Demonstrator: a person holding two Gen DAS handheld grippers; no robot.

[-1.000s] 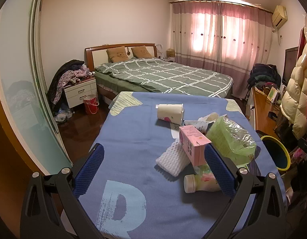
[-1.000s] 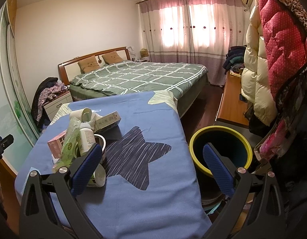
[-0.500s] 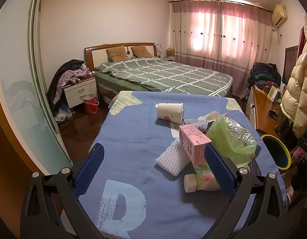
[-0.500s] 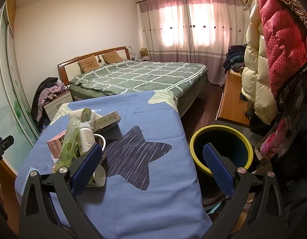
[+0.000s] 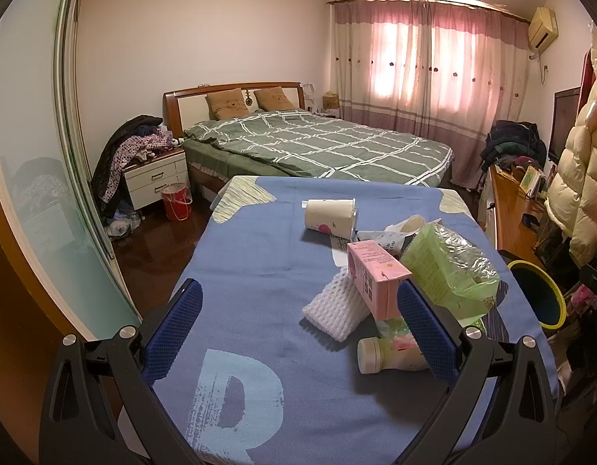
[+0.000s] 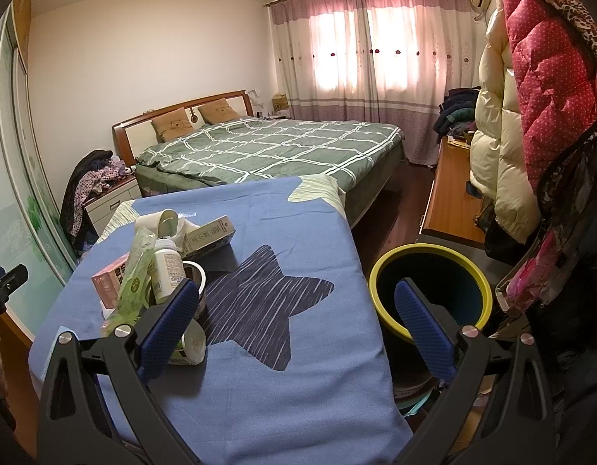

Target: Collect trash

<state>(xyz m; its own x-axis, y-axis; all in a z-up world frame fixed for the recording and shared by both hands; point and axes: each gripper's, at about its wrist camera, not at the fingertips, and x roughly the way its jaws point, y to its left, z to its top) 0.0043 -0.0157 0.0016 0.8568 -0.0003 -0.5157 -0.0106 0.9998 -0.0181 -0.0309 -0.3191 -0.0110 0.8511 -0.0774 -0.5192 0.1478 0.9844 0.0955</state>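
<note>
A pile of trash lies on the blue-covered table [image 5: 259, 271]: a pink carton [image 5: 374, 279], a white foam net [image 5: 335, 310], a green plastic bag [image 5: 449, 271], a small white bottle [image 5: 391, 354] and a paper cup [image 5: 329, 219] on its side. My left gripper [image 5: 298, 333] is open and empty, just short of the foam net. In the right wrist view the pile [image 6: 159, 271] sits at the left, with a white bottle [image 6: 168, 271] standing. My right gripper [image 6: 294, 325] is open and empty over the table's right edge, beside the yellow-rimmed bin [image 6: 430, 290].
A bed with a green checked cover [image 5: 317, 147] stands behind the table. A nightstand [image 5: 155, 178] with clothes and a red bucket [image 5: 176, 201] are at the left. A wooden desk [image 6: 449, 201] and hanging coats [image 6: 530, 97] fill the right side.
</note>
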